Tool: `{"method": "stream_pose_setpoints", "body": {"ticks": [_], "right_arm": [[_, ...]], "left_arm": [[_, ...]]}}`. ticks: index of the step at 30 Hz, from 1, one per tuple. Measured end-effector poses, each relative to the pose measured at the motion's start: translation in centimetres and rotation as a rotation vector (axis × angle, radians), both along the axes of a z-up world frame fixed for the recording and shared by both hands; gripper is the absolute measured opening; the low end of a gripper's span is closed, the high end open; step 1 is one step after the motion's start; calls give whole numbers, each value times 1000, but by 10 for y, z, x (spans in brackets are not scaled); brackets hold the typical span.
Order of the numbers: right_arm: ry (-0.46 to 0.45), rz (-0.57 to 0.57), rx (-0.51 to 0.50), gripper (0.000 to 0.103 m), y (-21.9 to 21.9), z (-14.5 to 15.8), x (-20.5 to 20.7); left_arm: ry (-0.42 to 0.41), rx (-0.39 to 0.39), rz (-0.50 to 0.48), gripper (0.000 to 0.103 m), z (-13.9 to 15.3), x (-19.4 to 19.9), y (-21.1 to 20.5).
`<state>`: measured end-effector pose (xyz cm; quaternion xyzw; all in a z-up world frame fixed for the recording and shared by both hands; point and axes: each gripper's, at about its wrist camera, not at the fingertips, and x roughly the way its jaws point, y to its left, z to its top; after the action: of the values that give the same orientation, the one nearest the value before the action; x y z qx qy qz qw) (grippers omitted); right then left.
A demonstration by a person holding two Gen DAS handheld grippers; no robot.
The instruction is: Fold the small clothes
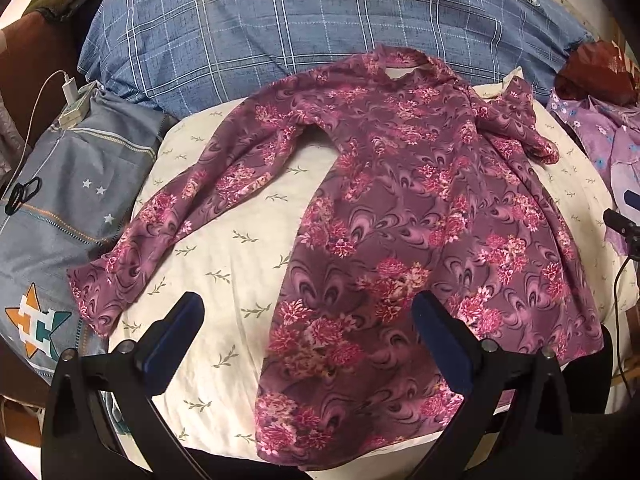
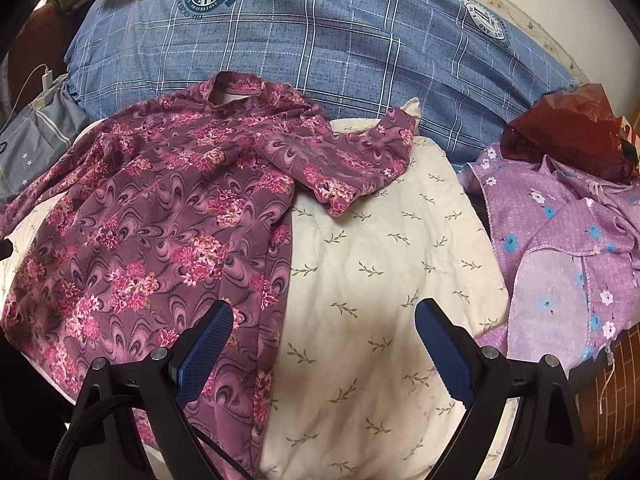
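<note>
The floral shirt (image 1: 400,208) lies spread flat on the cream pillow (image 1: 240,248) for folding; left tongs (image 1: 308,344) and right tongs (image 2: 324,348) hover spread, empty.

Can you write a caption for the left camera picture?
Open left gripper hovers over a maroon floral shirt spread on a cream leaf-print pillow.

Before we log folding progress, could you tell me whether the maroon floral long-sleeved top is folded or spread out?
Mostly spread: the maroon floral top lies flat on the cream quilt, one sleeve extended, the other crumpled.
</note>
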<state>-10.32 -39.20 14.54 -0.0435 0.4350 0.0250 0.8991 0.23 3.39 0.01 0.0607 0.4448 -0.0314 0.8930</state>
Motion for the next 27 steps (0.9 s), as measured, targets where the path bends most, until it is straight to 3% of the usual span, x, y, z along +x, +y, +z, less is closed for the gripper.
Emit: {"method": "stream_pose_setpoints", "body": {"ticks": [9, 14, 18, 23, 27], "right_arm": [[10, 6, 31, 93, -4, -3, 11], [18, -11, 76, 92, -23, -5, 32], [-4, -67, 112, 92, -58, 1, 65], [-23, -131, 128, 92, -95, 3, 120], [-29, -152, 155, 92, -107, -6, 179]], "left_arm": [[15, 2, 3, 103, -3, 11, -5], [80, -76, 22, 103, -3, 33, 0], [114, -204, 120, 103, 3, 66, 24], [82, -165, 252, 103, 18, 106, 52], [78, -199, 359, 103, 24, 136, 81]]}}
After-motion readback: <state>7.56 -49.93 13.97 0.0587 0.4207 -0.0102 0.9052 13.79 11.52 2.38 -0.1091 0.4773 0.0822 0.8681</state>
